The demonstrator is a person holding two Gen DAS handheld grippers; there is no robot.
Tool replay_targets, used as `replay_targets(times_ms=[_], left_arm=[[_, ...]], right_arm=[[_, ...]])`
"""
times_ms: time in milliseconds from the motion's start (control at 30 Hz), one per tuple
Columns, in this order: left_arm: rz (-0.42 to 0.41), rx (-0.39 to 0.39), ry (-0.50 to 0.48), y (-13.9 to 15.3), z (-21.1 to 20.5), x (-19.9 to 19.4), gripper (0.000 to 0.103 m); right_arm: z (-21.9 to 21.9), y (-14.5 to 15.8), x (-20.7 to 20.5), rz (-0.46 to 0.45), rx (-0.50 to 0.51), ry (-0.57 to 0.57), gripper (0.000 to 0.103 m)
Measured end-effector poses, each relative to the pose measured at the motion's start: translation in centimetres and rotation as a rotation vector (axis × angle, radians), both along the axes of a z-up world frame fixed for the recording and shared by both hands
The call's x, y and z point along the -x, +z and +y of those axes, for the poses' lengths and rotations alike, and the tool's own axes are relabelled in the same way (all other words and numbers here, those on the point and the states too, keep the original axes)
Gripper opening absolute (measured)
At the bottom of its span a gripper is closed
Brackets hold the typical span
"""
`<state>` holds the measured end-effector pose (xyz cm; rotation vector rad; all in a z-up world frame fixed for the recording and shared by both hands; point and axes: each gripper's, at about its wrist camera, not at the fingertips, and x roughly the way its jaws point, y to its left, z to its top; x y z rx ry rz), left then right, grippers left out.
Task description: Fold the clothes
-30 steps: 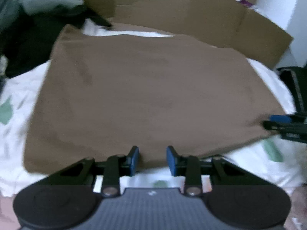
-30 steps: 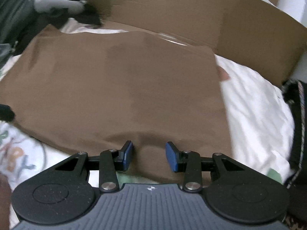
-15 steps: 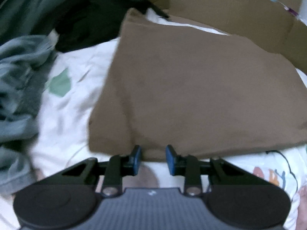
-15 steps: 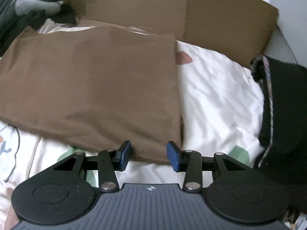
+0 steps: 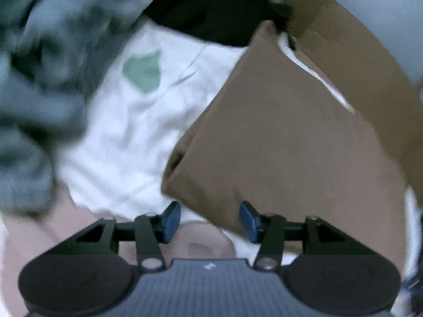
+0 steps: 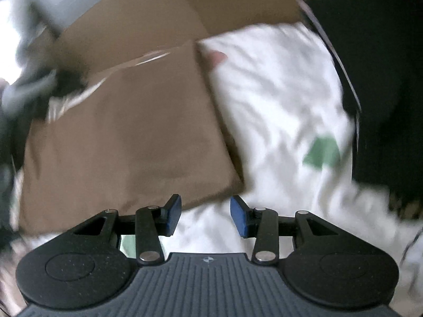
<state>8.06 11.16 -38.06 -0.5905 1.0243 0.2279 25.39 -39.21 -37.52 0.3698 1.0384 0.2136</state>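
Note:
A brown garment [image 5: 285,142] lies flat on a white printed sheet [image 5: 127,121]. In the left wrist view my left gripper [image 5: 208,222] is open and empty just in front of the garment's near left corner. In the right wrist view the same brown garment [image 6: 127,142] fills the left half, and my right gripper [image 6: 206,215] is open and empty at its near right corner, over the white sheet [image 6: 277,100]. Both views are blurred by motion.
A pile of grey-blue and black clothes [image 5: 39,79] lies to the left. Brown cardboard [image 6: 164,13] stands behind the garment. A black bag or garment [image 6: 386,92] sits at the right edge of the bed.
My left gripper has swung left to the garment's left corner and my right gripper has swung right to its right corner. Both jaws have opened wider.

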Motion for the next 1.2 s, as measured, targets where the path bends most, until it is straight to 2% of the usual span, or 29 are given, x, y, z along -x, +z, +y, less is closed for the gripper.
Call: replay_targets(times_ms=[100, 233, 400, 433, 533, 600, 633, 667, 700, 767, 833, 933, 967, 1100, 1133, 1200], left_arm=[[-0.028, 0.089, 0.091, -0.8, 1.3, 0.8, 0.054], [-0.080, 0.152, 0.151, -1.3, 2.5, 1.6, 0.054], [-0.160, 0.207, 0.219, -2.1, 3.3, 2.2, 0.054], [-0.169, 0.227, 0.195, -2.4, 3.5, 2.3, 0.054], [-0.198, 0.291, 0.230, -3.0, 4.3, 2.8, 0.054], [-0.192, 0.302, 0.209, -3.0, 4.5, 2.8, 0.047], [-0.187, 0.303, 0.195, -2.9, 4.5, 2.9, 0.035], [-0.185, 0.308, 0.199, -2.9, 4.7, 3.2, 0.027], [-0.183, 0.312, 0.204, -2.9, 4.8, 3.6, 0.026], [-0.186, 0.325, 0.225, -2.8, 5.2, 4.4, 0.023], [-0.187, 0.317, 0.227, -2.7, 5.3, 4.8, 0.023], [-0.182, 0.312, 0.228, -3.1, 5.5, 4.9, 0.025], [-0.181, 0.319, 0.234, -3.4, 5.5, 4.8, 0.030], [-0.220, 0.326, 0.216, -3.9, 5.0, 4.6, 0.046], [-0.228, 0.321, 0.209, -3.9, 4.9, 4.4, 0.050], [-0.240, 0.309, 0.196, -3.8, 4.7, 3.8, 0.051]], right_arm=[[-0.9, -1.0, -0.4, 0.057, -0.112, -0.071, 0.048], [-1.3, -2.1, -0.8, 0.104, -0.222, -0.124, 0.049], [-1.7, -3.4, -1.5, 0.106, -0.308, -0.206, 0.049], [-1.8, -3.7, -1.5, 0.107, -0.327, -0.229, 0.048], [-2.2, -4.3, -1.3, 0.090, -0.367, -0.262, 0.048], [-2.3, -4.4, -1.3, 0.080, -0.378, -0.267, 0.048], [-2.5, -4.5, -1.3, 0.084, -0.395, -0.273, 0.048], [-2.6, -4.6, -1.3, 0.088, -0.412, -0.278, 0.045], [-2.8, -4.7, -1.2, 0.092, -0.429, -0.284, 0.032], [-3.2, -4.8, -1.1, 0.098, -0.472, -0.301, 0.016], [-3.6, -4.9, -0.8, 0.097, -0.514, -0.325, 0.016], [-3.7, -5.1, -0.6, 0.100, -0.525, -0.333, 0.016], [-3.6, -5.2, -0.6, 0.105, -0.522, -0.333, 0.017], [-3.3, -5.8, -0.6, 0.119, -0.512, -0.335, 0.035], [-3.3, -5.9, -0.7, 0.119, -0.515, -0.337, 0.035], [-3.4, -6.2, -0.9, 0.120, -0.526, -0.344, 0.035]])
